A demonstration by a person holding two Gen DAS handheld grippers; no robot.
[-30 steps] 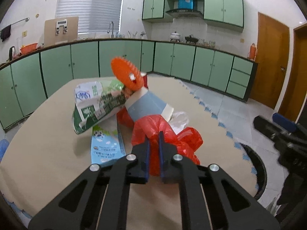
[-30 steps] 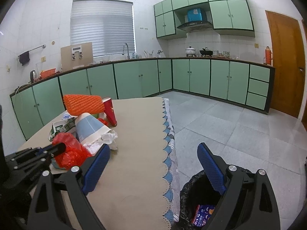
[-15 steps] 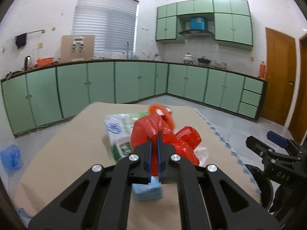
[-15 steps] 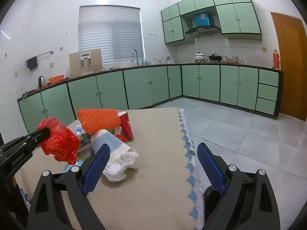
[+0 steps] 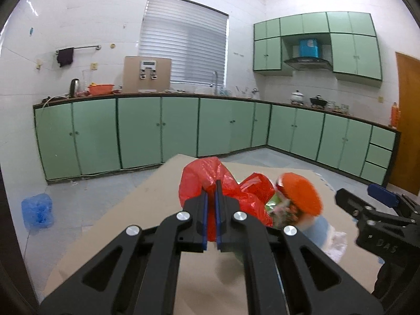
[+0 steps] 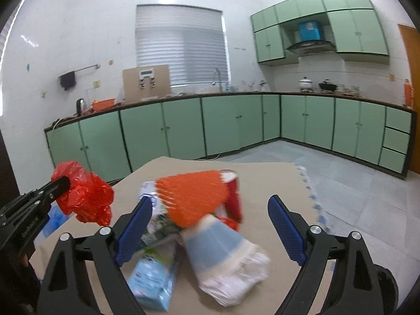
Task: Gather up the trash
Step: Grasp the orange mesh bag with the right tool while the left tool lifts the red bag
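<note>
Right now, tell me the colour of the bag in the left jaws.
Red plastic bag; clearest in the left wrist view.

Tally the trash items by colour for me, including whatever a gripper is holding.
Red: 2, the red plastic bag shut in the left gripper and the red cup.
Orange: 1, the orange foam net.
Green and white: 1, the milk carton.
Light blue: 2, the blue packet and the blue paper cup.
White: 1, the white plastic bag.
Total: 7.

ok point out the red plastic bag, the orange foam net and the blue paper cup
red plastic bag [image 6: 86, 199]: right wrist view, crumpled middle
orange foam net [image 6: 193, 197]: right wrist view, mesh side
blue paper cup [image 6: 212, 244]: right wrist view, blue wall
</note>
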